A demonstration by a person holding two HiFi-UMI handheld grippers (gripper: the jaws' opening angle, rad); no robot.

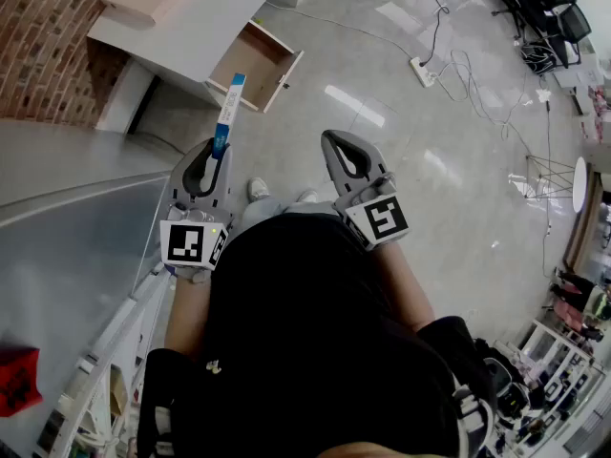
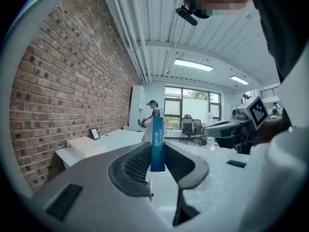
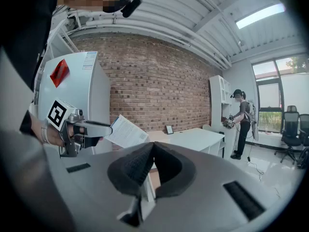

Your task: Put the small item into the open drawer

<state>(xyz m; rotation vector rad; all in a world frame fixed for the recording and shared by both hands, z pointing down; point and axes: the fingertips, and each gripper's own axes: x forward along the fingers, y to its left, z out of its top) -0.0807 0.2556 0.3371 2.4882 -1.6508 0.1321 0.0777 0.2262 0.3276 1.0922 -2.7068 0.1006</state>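
Left tongs point(image 2: 157, 154) pinching a slim blue-and-white cardboard box point(image 2: 157, 141) at its near end, narrow blue edge toward the camera, one pad on each side

Box long axis runs along the line of the tongs, with most of its length sticking out past the tips. In the left gripper view it reads upright. In the head view the free end points away from the person, leaning slightly right, at the pulled-out drawer with the light wood interior point(image 1: 250, 60)

Box is in the air over the glossy grey floor point(image 1: 382, 160), not in the drawer. Its free end overlaps the drawer's near edge in the head view, height gap can't be told

Right tongs point(image 3: 151, 151) pressed together, nothing between them, held beside the left tongs and apart from them

Drawer belongs to a white table point(image 1: 172, 41) set against a red brick wall point(image 1: 43, 36)
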